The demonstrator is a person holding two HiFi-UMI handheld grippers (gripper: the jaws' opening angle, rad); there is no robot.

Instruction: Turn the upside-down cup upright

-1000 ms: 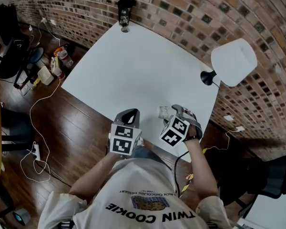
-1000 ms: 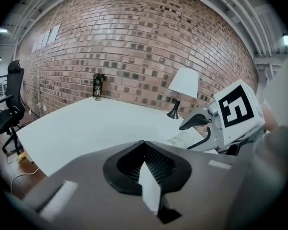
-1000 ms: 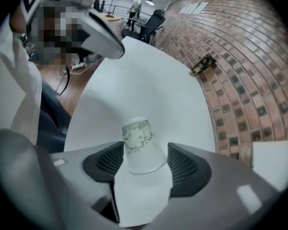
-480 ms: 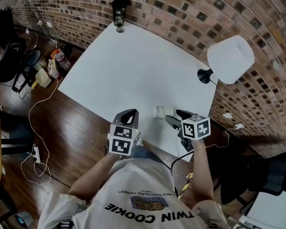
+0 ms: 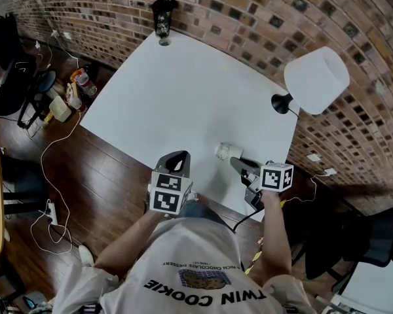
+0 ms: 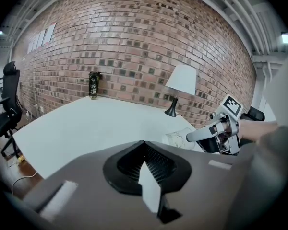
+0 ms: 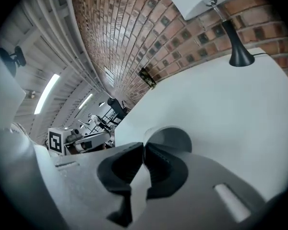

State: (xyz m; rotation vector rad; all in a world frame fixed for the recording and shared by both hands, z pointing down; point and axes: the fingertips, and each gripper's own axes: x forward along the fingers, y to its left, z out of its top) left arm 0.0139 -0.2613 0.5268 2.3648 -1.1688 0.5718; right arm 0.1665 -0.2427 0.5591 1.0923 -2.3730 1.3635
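A small white cup [image 5: 223, 151] is near the front right of the white table [image 5: 183, 90]. It looks tipped on its side in the left gripper view [image 6: 178, 138]. My right gripper [image 5: 235, 161] has its tips at the cup's near end. In the right gripper view its jaws [image 7: 144, 146] are closing and nearly together. The edge of the cup's round end [image 7: 170, 137] runs into the gap between them, so they pinch its wall. My left gripper [image 5: 177, 156] hovers at the table's front edge, left of the cup, shut [image 6: 145, 146] on nothing.
A white-shaded lamp [image 5: 316, 79] on a black foot stands at the table's right edge. A dark tumbler [image 5: 162, 17] stands at the far corner by the brick wall. Cables, bottles and a black chair [image 5: 10, 51] are on the wooden floor to the left.
The right gripper rolled over so that its marker cube now faces up, and its jaws went from wide open around the cup to nearly together at its end. The left gripper stayed still.
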